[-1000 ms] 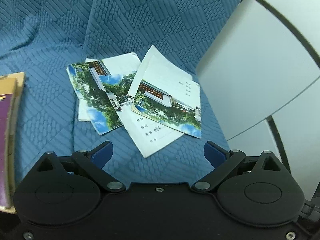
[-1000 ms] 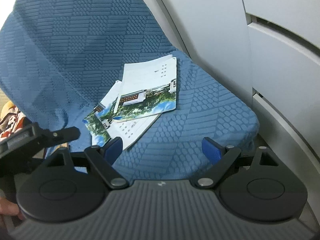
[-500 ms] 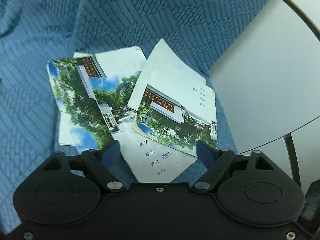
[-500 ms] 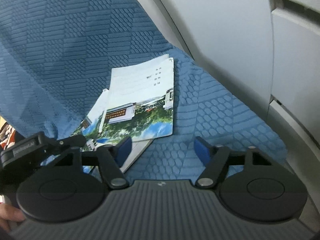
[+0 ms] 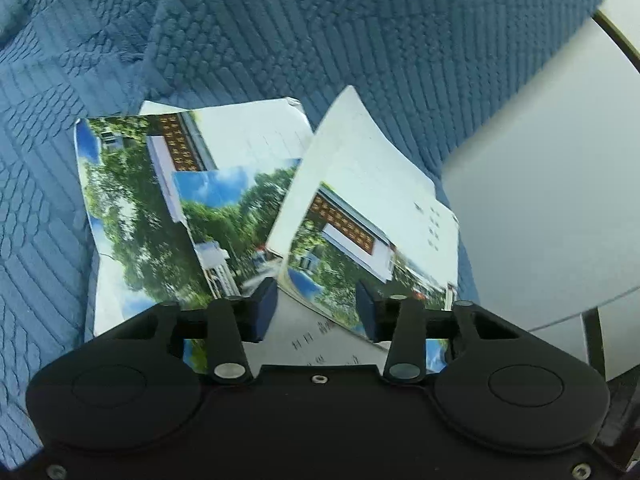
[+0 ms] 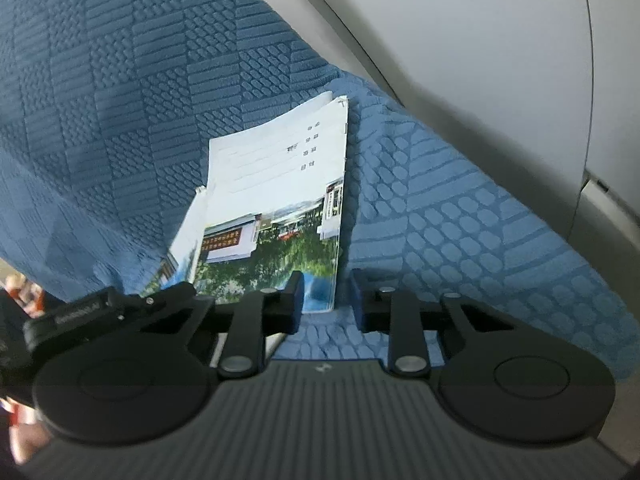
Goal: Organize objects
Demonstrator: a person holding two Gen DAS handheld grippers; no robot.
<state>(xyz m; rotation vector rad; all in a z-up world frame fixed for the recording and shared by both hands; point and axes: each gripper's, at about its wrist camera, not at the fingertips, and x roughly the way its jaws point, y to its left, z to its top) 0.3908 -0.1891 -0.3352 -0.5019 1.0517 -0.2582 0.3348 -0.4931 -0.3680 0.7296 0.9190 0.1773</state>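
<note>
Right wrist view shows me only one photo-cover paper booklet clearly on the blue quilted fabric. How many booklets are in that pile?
Observer: At least three. The left wrist view shows the top photo-cover paper booklet overlapping a middle booklet, which overlaps a leftmost booklet.
Operator: Where are the left tongs?
Observer: The left tongs are at the pile's near edge, closing. The middle booklet's white printed part lies between them, and the pads are not pressing anything.
</note>
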